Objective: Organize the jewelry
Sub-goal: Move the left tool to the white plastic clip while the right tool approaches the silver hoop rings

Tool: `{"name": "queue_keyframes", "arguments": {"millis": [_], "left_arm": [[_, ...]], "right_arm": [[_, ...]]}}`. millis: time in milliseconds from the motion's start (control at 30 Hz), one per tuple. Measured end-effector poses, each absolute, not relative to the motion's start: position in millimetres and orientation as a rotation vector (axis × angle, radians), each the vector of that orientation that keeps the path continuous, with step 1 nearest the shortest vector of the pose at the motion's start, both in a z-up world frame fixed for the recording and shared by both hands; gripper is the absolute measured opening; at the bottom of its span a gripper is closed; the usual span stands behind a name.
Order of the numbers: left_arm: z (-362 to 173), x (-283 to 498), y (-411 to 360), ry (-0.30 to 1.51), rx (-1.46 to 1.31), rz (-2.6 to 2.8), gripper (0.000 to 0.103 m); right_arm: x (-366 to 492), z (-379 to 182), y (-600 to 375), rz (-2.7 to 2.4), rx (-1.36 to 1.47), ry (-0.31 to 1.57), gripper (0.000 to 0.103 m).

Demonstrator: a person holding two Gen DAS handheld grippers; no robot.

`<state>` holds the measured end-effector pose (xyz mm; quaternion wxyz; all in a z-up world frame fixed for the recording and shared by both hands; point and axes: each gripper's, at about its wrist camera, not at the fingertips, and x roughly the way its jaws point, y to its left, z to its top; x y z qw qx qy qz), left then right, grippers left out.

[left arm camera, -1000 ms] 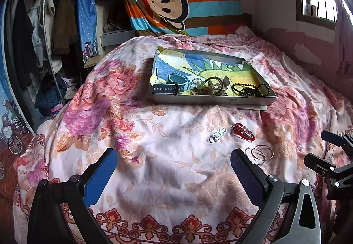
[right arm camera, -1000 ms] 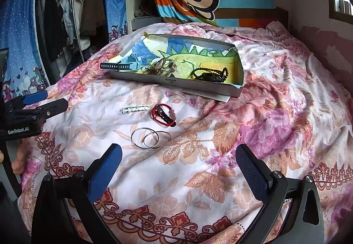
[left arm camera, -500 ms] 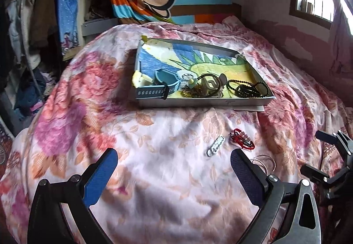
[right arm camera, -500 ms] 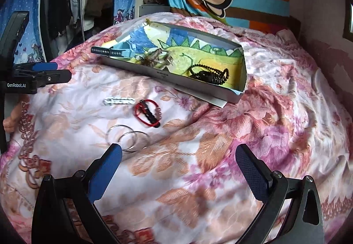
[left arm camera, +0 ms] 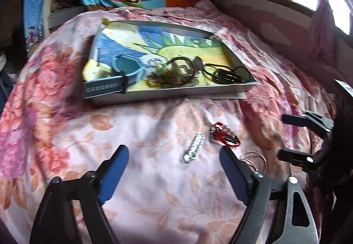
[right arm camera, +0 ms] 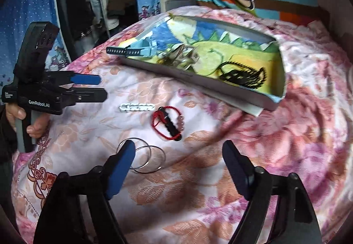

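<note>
Left gripper (left arm camera: 174,157) over quilt (left arm camera: 66,133), jaws apart, just narrowed, nothing between. Clip (left arm camera: 194,148), then red bracelet (left arm camera: 224,136), then rings (left arm camera: 253,159) loose on quilt, below tray (left arm camera: 167,95). Right gripper (right arm camera: 178,155) jaws apart too, just narrowed, empty; rings by its left finger.

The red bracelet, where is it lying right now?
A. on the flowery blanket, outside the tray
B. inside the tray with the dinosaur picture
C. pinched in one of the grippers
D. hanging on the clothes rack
A: the red bracelet lies on the flowery blanket, in front of the tray, beside the white clip and the silver rings.
</note>
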<state>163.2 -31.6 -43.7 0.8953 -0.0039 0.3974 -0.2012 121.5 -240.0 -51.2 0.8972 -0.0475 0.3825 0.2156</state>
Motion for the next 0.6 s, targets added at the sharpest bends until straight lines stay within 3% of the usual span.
{"name": "queue_keyframes", "arguments": {"millis": [167,333,600], "left_arm": [[-49,168,-45,0.839,0.017,-0.505,0.057],[-64,179,-59,0.895,0.058,-0.548,0.037],[-79,186,-70,0.952,0.092,-0.572,0.031]], "right_arm": [[127,-64,-229,0.502,-0.111,0.843,0.053],[136,-81,-215,0.487,-0.163,0.929,0.045],[142,-87,-211,0.503,-0.154,0.953,0.045]]}}
